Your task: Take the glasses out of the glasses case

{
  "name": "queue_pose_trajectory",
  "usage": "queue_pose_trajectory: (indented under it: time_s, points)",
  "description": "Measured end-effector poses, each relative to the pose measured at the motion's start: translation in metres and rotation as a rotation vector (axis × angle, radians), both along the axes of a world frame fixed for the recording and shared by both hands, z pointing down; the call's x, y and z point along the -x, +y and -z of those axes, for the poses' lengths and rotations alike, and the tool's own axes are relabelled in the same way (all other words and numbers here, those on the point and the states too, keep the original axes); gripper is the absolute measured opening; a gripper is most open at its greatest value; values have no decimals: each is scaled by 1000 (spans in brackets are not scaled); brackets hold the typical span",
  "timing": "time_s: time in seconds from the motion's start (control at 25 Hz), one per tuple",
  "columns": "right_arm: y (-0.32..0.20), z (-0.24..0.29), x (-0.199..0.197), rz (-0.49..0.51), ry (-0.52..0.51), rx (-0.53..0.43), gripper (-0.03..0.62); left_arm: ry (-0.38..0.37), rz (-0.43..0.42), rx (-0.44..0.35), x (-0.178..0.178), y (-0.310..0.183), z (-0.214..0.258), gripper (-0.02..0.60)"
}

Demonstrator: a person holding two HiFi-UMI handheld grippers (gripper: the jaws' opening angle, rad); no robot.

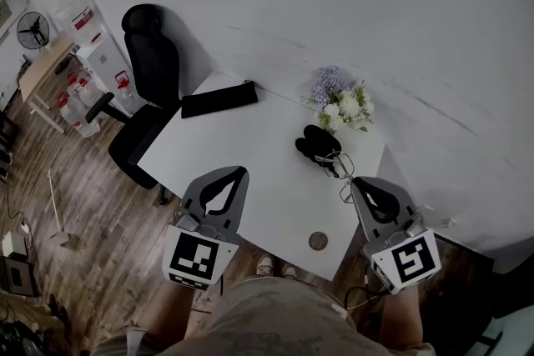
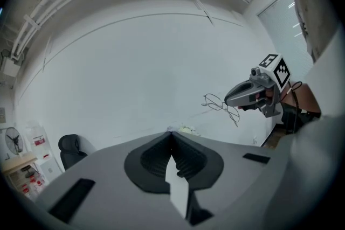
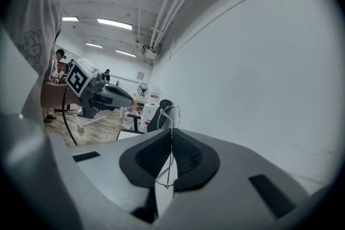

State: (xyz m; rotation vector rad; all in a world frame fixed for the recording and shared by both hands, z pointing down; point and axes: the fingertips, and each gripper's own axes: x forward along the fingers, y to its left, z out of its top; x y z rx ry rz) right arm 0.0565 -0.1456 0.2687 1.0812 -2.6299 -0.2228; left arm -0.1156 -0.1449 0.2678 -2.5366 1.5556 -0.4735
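Thin wire-framed glasses (image 1: 340,169) hang from my right gripper (image 1: 354,182), which is shut on them above the table's right side. In the right gripper view the wire frame (image 3: 171,116) runs between the closed jaws and sticks out past the tips. A black lumpy glasses case (image 1: 317,144) lies on the white table (image 1: 267,179) just beyond the glasses. My left gripper (image 1: 243,170) is shut with nothing in it, held over the table's near left part. The left gripper view shows the right gripper (image 2: 253,93) with the glasses (image 2: 221,105) dangling from its tip.
A long flat black pouch (image 1: 219,100) lies at the table's far left corner. A bunch of white and purple flowers (image 1: 342,100) stands at the far right. A small brown disc (image 1: 318,241) sits near the front edge. A black office chair (image 1: 146,104) stands left of the table.
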Motion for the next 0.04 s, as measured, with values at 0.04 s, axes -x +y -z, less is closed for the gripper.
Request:
queue_pose_trajectory:
  time_s: [0.04]
  points:
    - [-1,-1,-1,-2,1,1,32,9,-6,2,-1,-1,1,15]
